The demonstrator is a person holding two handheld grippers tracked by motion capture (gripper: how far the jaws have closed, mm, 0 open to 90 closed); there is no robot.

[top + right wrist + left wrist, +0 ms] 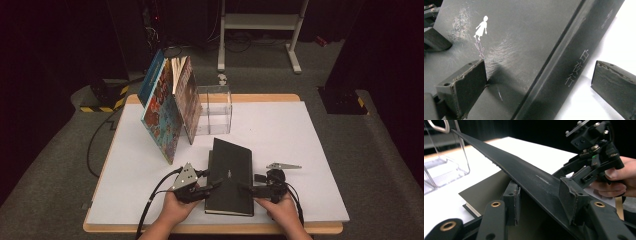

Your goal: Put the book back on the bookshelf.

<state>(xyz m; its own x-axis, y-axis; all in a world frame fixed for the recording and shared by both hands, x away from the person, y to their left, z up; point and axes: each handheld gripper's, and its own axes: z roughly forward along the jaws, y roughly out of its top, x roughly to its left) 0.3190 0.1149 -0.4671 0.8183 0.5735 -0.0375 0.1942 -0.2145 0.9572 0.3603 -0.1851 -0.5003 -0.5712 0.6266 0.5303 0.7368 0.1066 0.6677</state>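
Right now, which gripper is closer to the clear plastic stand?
Left. The left gripper sits at the black book's left edge, below the clear stand; the right gripper is at its right edge, farther off.

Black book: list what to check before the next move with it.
1. Black book lies flat on the table: ok.
2. Cover lifted, passing between the left gripper jaws: ok.
3. Left jaws clamped firmly on the cover: cannot tell.
4. Right gripper steadying the book: not ok, jaws open astride the spine with a gap.
5. Clear stand has free space: ok.
6. Colourful books lean apart from the black book: ok.
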